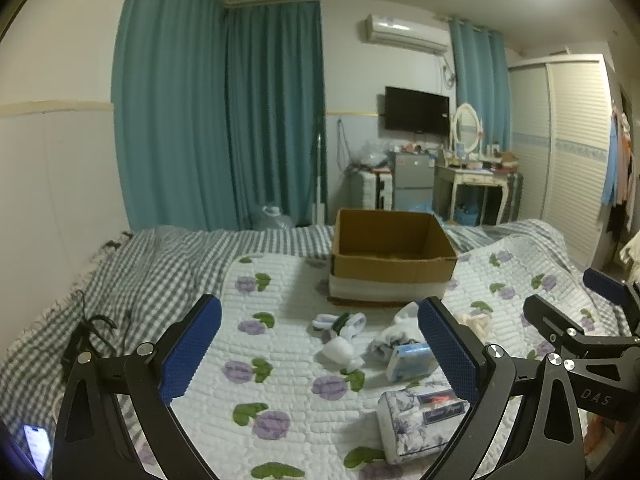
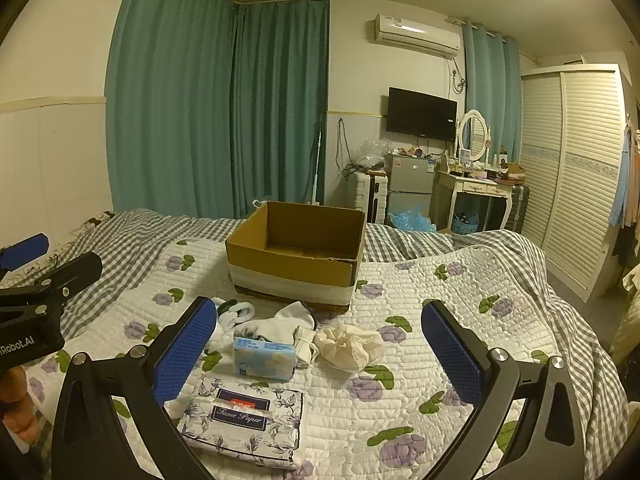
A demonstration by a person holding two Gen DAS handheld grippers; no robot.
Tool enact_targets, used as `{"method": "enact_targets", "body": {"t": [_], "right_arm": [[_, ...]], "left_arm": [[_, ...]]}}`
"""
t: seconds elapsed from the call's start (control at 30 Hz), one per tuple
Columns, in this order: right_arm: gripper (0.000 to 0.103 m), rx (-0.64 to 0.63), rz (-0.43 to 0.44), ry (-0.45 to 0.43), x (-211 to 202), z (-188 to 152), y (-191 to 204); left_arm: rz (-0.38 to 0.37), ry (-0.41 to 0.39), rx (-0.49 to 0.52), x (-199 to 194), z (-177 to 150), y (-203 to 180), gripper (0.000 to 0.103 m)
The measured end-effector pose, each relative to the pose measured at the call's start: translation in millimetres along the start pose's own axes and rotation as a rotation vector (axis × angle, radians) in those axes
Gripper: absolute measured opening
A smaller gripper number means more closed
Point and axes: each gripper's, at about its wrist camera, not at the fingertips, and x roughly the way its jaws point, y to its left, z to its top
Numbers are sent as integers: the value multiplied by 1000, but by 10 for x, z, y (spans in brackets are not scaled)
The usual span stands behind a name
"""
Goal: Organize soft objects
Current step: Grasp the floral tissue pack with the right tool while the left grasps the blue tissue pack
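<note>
2 tissue packs [image 2: 244, 420] under right hand-held gripper [image 2: 320, 344]

In the left wrist view the right finger of the left claw [image 1: 320, 348] covers part of the pale blue tissue pack [image 1: 408, 362] and a corner of the floral tissue pack [image 1: 416, 420]; the cream cloth [image 1: 476, 322] shows only as a sliver behind it. The phone [image 1: 37, 448] is cut by the lower left edge, its screen unreadable. The floor of the cardboard box [image 1: 392, 268] is mostly hidden by its near wall. In the right wrist view the rolled socks [image 2: 236, 314] sit partly behind the left finger of the right claw [image 2: 320, 348]. Items on the dressing table [image 2: 476, 186] are too small to identify.
</note>
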Motion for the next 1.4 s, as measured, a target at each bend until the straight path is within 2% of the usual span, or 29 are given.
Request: {"method": "enact_targets", "body": {"t": [0.23, 0.37, 0.53, 0.77, 0.87, 0.93, 0.97, 1.03, 1.07, 1.13, 1.2, 1.3, 1.4], "right_arm": [[103, -18, -4, -1, -69, 55, 80], [103, -63, 8, 32, -22, -19, 206], [103, -144, 70, 193, 314, -413, 489], [103, -197, 207, 445, 867, -1057, 868], [103, -233, 183, 462, 954, -1194, 951], [102, -314, 125, 515, 1042, -1290, 1018], [100, -350, 100, 508, 1041, -1339, 1057], [87, -346, 81, 485, 997, -1331, 1036], [83, -323, 86, 474, 975, -1295, 987], [63, -251, 111, 449, 911, -1170, 837], [55, -183, 132, 416, 836, -994, 689], [53, -136, 132, 368, 717, -740, 480], [53, -127, 119, 334, 695, -515, 317]], "left_arm": [[-7, -18, 0, -85, 25, 42, 100], [-3, 5, 4, -67, -51, 124, 100], [32, 83, 16, 121, -319, 243, 100], [49, 246, -19, 475, -747, 413, 100], [38, 282, -15, 567, -840, 412, 100], [37, 297, -4, 616, -873, 390, 100], [37, 302, 0, 636, -882, 386, 100], [30, 310, 1, 671, -894, 392, 100], [27, 312, -1, 676, -897, 389, 100], [20, 317, -3, 714, -893, 394, 100], [5, 323, 0, 755, -871, 361, 100], [-22, 320, 5, 795, -817, 255, 99], [-87, 347, 4, 886, -769, 73, 99]]}}
